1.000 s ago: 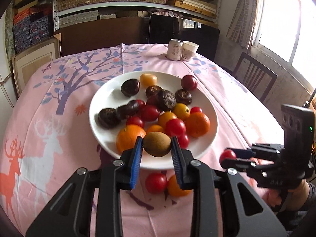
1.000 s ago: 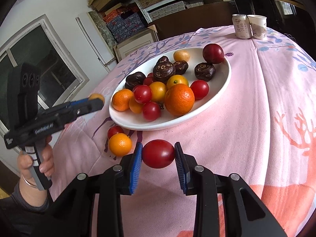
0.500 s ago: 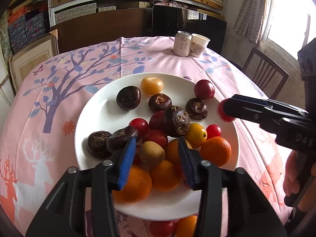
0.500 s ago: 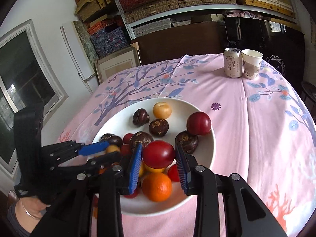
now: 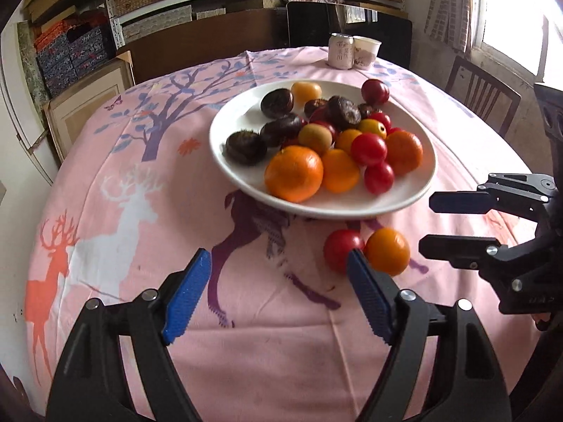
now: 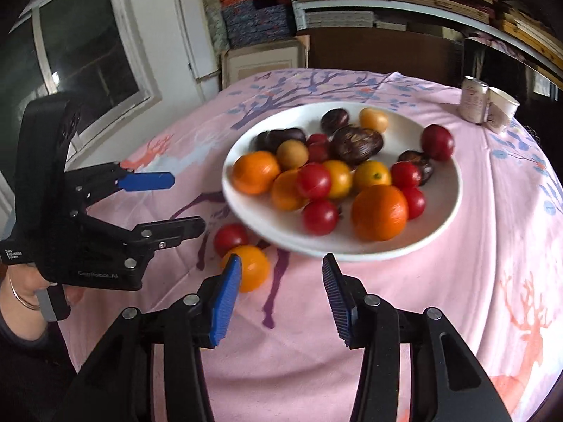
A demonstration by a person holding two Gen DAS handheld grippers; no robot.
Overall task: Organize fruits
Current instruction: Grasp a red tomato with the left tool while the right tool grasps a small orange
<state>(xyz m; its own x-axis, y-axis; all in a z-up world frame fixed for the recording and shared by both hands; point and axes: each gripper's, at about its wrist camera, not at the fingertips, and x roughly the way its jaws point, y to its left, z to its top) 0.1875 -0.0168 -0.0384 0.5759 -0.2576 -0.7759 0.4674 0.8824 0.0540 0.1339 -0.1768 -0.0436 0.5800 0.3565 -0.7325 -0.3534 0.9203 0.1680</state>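
Note:
A white plate on the pink tablecloth holds several fruits: oranges, red tomatoes, dark chestnut-like fruits and a kiwi. A red tomato and a small orange lie on the cloth in front of the plate. My left gripper is open and empty, just left of those two fruits. My right gripper is open and empty, just right of them.
A drink can and a paper cup stand at the far side of the round table. A wooden chair stands at the right. Shelves with boxes fill the back wall.
Both grippers let go of their fruit over the plate: the kiwi and a red tomato now lie among the pile. Both grippers opened and drew back toward the table's near edge.

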